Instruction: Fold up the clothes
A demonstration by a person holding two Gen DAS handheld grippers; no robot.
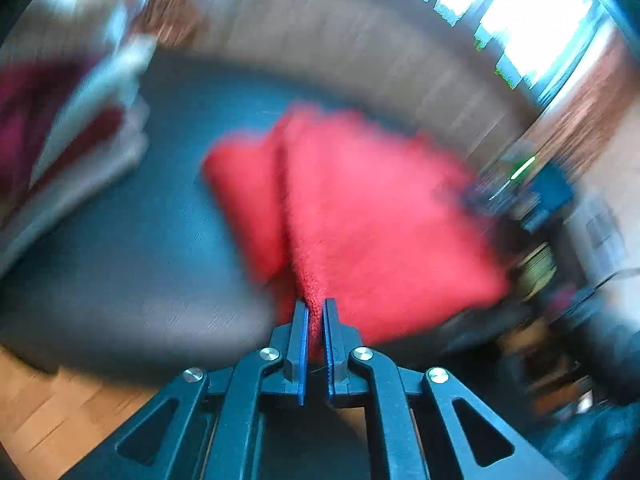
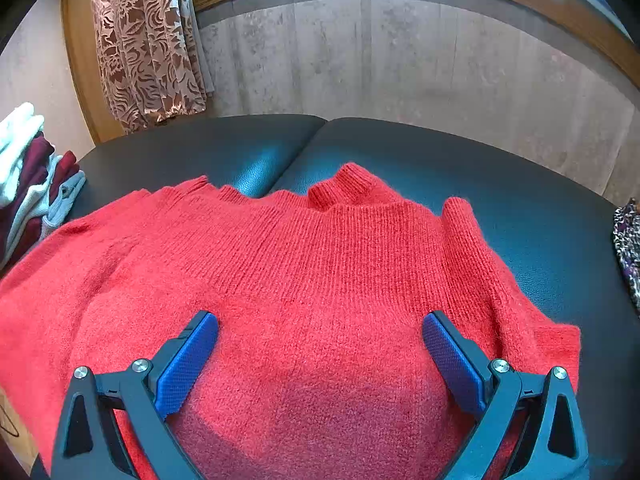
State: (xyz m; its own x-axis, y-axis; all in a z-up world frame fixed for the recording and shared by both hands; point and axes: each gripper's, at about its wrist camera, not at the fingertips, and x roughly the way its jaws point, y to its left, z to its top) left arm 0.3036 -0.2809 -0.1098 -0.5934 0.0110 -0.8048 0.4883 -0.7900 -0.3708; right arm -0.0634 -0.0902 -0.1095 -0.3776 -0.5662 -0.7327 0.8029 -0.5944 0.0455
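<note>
A red knit sweater (image 2: 312, 280) lies spread on a dark padded table (image 2: 540, 216), its collar toward the far side. My right gripper (image 2: 320, 332) is open, its blue pads wide apart just above the sweater's middle. In the blurred left wrist view, my left gripper (image 1: 315, 312) is shut on a pinched edge of the red sweater (image 1: 360, 208), which hangs in a fold over the table (image 1: 140, 240).
A pile of white, maroon and pale blue clothes (image 2: 32, 184) sits at the table's left end, also showing in the left wrist view (image 1: 72, 152). A patterned cloth (image 2: 628, 252) lies at the right edge. A curtain (image 2: 144, 40) and panelled wall stand behind.
</note>
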